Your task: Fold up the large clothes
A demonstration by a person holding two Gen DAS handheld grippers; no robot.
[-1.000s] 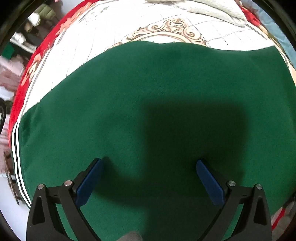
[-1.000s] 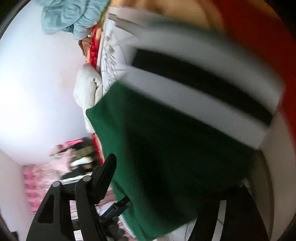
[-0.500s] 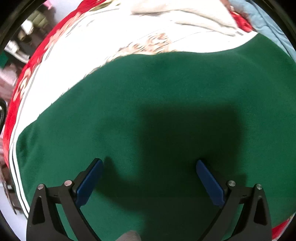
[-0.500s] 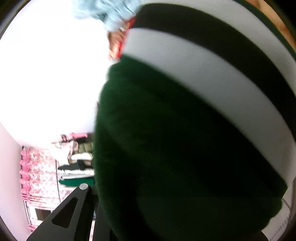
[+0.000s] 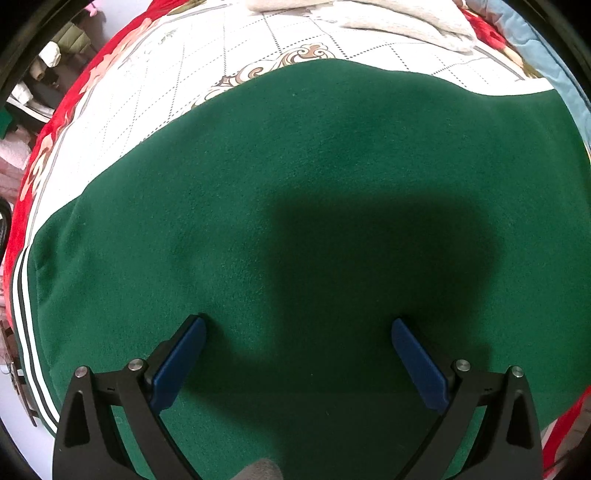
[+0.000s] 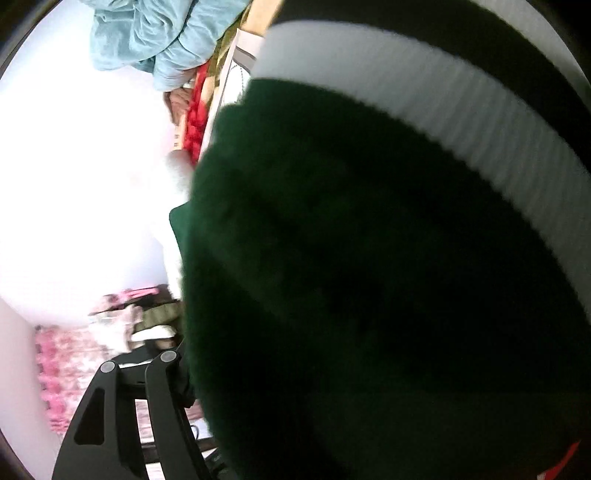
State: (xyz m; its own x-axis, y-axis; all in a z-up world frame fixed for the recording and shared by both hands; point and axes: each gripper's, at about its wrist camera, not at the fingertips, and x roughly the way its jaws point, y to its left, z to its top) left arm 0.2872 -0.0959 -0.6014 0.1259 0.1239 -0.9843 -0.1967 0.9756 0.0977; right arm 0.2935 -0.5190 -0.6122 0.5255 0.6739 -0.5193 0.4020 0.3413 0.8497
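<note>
Two grippers in play, one garment. Green sweatshirt [image 5: 295, 192] lies spread flat on the bed, on a white quilted bedspread [image 5: 207, 62] with red floral border; its white-and-dark striped hem [image 5: 22, 332] sits at the left edge of the left wrist view. Left gripper [image 5: 298, 354] points straight down over the cloth, jaws wide apart, blue pads [image 5: 181, 360] clear of any fold, nothing held (its shadow falls on the fabric just ahead). Right gripper: only one black finger [image 6: 147, 413] visible, the rest buried behind a bunched part of the sweatshirt [image 6: 369, 295] with the ribbed striped band [image 6: 461, 122] right up against the lens. Its jaws are opening, with cloth filling the space between them; can't tell if the pads press on it. Light blue blanket [image 6: 162, 33] heaped beyond.
</note>
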